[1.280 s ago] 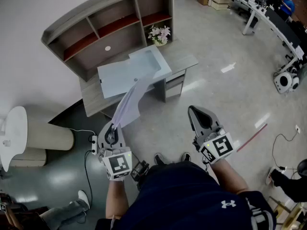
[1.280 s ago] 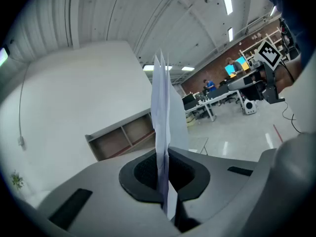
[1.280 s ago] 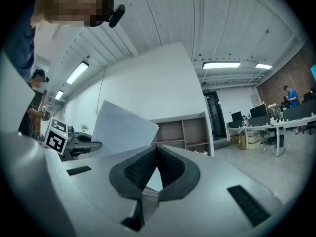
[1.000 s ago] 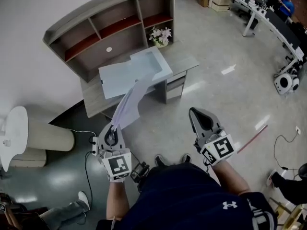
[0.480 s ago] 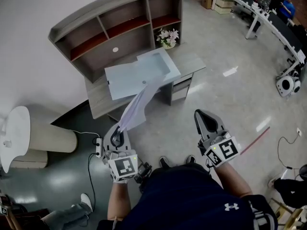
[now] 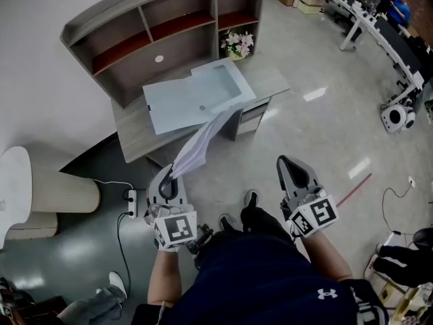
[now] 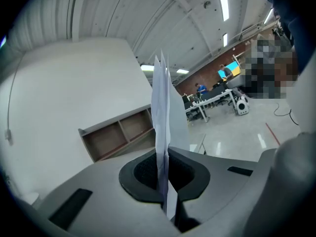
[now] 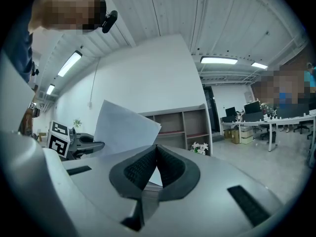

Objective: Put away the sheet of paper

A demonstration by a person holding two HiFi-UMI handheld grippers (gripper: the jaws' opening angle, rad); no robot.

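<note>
Left gripper [image 6: 172, 179] is pinching the sheet of paper [image 6: 197, 146].
Right gripper [image 6: 288, 168] is hanging closed; flowers [image 6: 237, 43] are sitting in the far shelf [image 6: 145, 27].

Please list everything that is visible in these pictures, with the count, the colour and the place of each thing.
white sheet of paper: 1, white, held up in front of the desk
grey wooden desk with shelf unit: 1, grey-brown, against the white wall
pale blue open folder: 1, pale blue, flat on the desk top
pot of flowers: 1, white and pink, desk's right end, beside the shelves
white power strip: 1, white, floor at the left
red stick: 1, red, floor at the right
left gripper: 1, grey, shut on the paper
right gripper: 1, grey, shut, empty
</note>
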